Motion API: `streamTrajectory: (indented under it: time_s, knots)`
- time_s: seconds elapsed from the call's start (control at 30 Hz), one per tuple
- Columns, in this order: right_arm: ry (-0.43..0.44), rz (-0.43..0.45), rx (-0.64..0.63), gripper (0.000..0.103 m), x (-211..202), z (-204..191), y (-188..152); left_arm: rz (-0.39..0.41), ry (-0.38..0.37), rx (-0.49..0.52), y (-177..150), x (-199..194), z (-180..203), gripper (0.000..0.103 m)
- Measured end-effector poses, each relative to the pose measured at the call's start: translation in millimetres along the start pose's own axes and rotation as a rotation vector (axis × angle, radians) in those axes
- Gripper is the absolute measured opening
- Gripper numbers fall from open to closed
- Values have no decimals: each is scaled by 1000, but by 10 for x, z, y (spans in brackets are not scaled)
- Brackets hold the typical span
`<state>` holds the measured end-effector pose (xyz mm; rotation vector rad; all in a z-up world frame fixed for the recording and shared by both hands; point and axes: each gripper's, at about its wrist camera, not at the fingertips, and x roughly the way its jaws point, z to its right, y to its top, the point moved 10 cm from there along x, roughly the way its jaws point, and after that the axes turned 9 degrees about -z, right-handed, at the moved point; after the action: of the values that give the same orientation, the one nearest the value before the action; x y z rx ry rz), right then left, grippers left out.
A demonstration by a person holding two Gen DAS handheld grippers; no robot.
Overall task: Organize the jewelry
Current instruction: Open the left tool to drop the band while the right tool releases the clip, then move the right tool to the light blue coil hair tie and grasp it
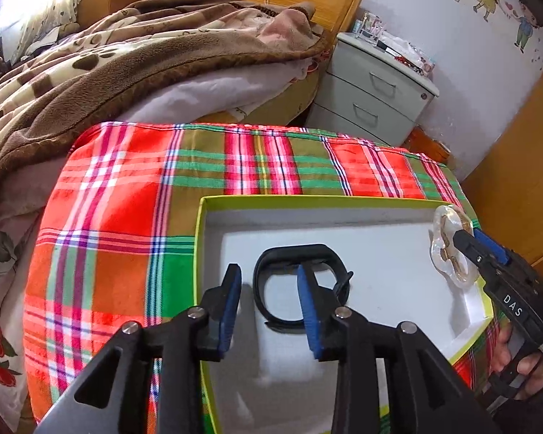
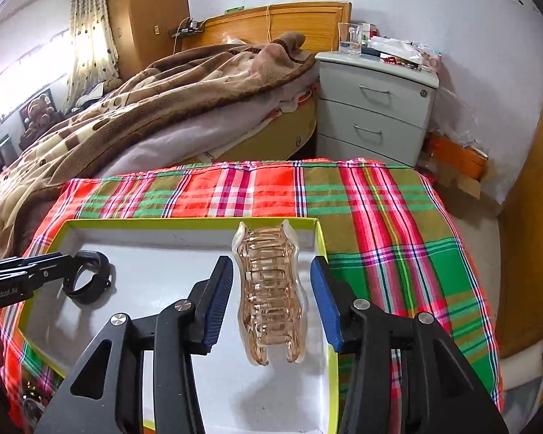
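Covering the surface [image 2: 380, 217] is a red, green and white plaid cloth, probably spread so that small pieces stay put and show up clearly. On it, toward the near side, sits the largest task thing, a shallow open box [image 2: 184, 221] with a lime-green rim and a white lining; it lies flat and lidless, which suits dropping jewelry in from above.

Two things are in or over the box. A black band [image 1: 300, 285], a closed loop like a watch strap or bracelet, lies flat on the white floor in the left half. The left hand-held gripper [image 1: 269, 307] hangs over it with its blue pads apart; the right pad sits inside the loop and the left pad outside, so I judge it is either about to pinch the band's wall or has just let go.

A translucent peach hair claw [image 2: 268, 296] is at the box's right side, near the right wall. In the right wrist view it sits between the blue pads of the right hand-held gripper [image 2: 271, 303], with a gap on both sides, so the fingers are apart and not clamped on it. The left wrist view shows the claw raised near the right rim beside that gripper's tip; whether it rests on the wall or the floor I cannot tell.
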<state>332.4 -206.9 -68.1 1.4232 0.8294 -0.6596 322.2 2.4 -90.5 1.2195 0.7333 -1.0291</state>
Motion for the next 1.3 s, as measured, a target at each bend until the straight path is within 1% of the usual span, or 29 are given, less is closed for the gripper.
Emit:
streamTrajectory:
  time_s: [0.17, 0.3, 0.53, 0.63, 0.73, 0.8, 0.93, 0.97, 1.07, 1.17, 1.23, 1.3]
  knots:
    - [-2, 8, -1, 46, -55, -16, -16, 17, -12, -9, -31, -111, -4, 38]
    - [10, 31, 2, 47, -180, -34, -31, 37, -27, -4, -93, -249, 8, 39]
    - [39, 89, 2, 47, -543, -102, -133, 87, -49, -8, -262, -597, -15, 41]
    - [56, 113, -4, 47, -717, -161, -210, 110, -56, -12, -362, -751, -52, 44]
    - [76, 124, -12, 47, -860, -247, -322, 120, -48, -2, -494, -864, -75, 45]
    - [105, 117, -25, 47, -921, -332, -423, 125, -62, 1, -598, -929, -94, 46]
    - [130, 102, -75, 47, -996, -553, -679, 134, -24, 3, -843, -1018, -210, 50]
    - [144, 95, -85, 47, -1002, -606, -739, 131, -26, 0, -907, -1035, -239, 50]
    - [182, 83, -110, 47, -1025, -748, -908, 135, -61, 7, -1094, -1095, -284, 54]
    - [235, 67, -133, 47, -1031, -884, -1081, 142, -64, -3, -1264, -1133, -375, 57]
    - [245, 42, -141, 47, -999, -962, -1203, 118, -59, -22, -1393, -1097, -460, 58]
    - [241, 18, -151, 47, -956, -1017, -1284, 96, -91, -28, -1534, -1052, -483, 58]
